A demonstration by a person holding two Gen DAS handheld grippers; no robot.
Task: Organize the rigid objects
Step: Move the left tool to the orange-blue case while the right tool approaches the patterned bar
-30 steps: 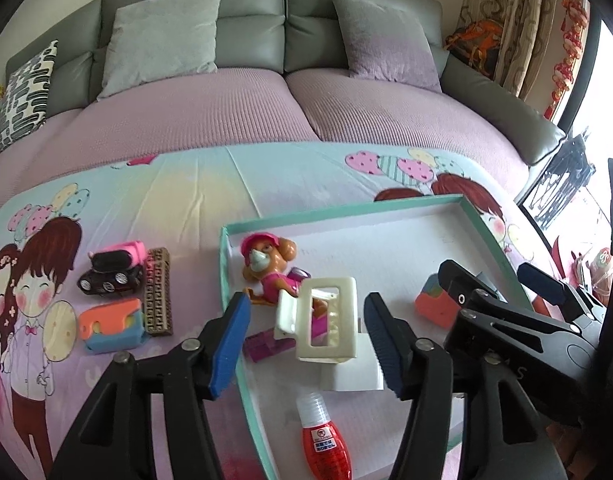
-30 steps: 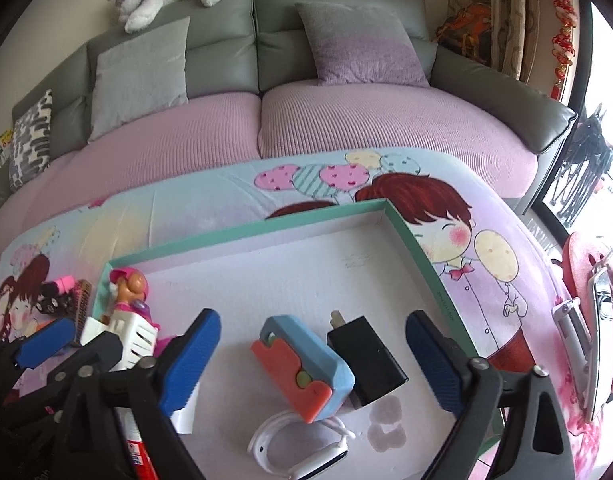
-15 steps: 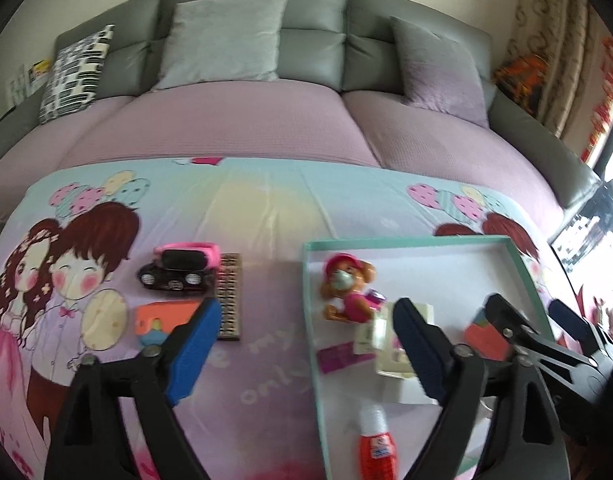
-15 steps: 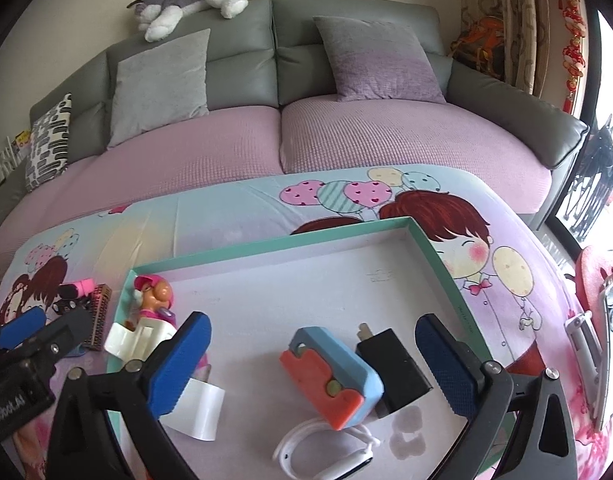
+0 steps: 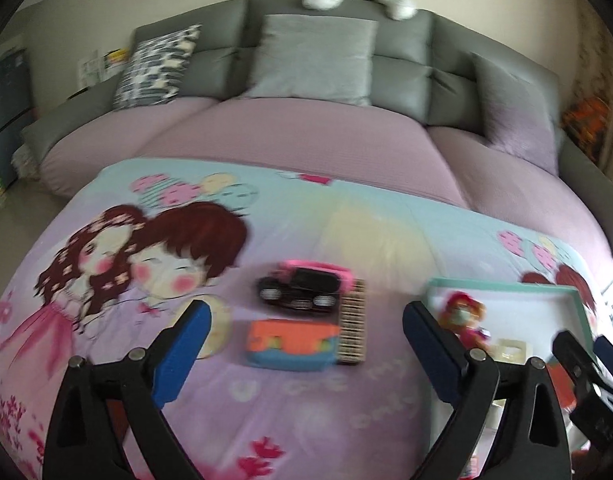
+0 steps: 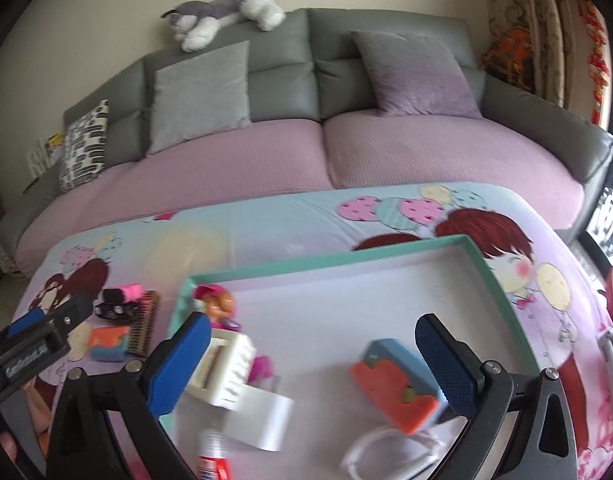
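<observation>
left claw (image 5: pixel 304 350), jaws just spread wide and empty, faces the orange-and-blue toy (image 5: pixel 292 344) beside the toy car (image 5: pixel 306 288) on the tabletop (image 5: pixel 346 420), left of the tray (image 5: pixel 578 300), apparently lined up to collect it.

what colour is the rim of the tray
Teal green, with a white inside; the tray shows best in the right wrist view.

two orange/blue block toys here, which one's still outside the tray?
The orange-and-blue toy on the cloth, below the black toy car and left of the brown comb. Its twin lies inside the teal-rimmed tray.
</observation>
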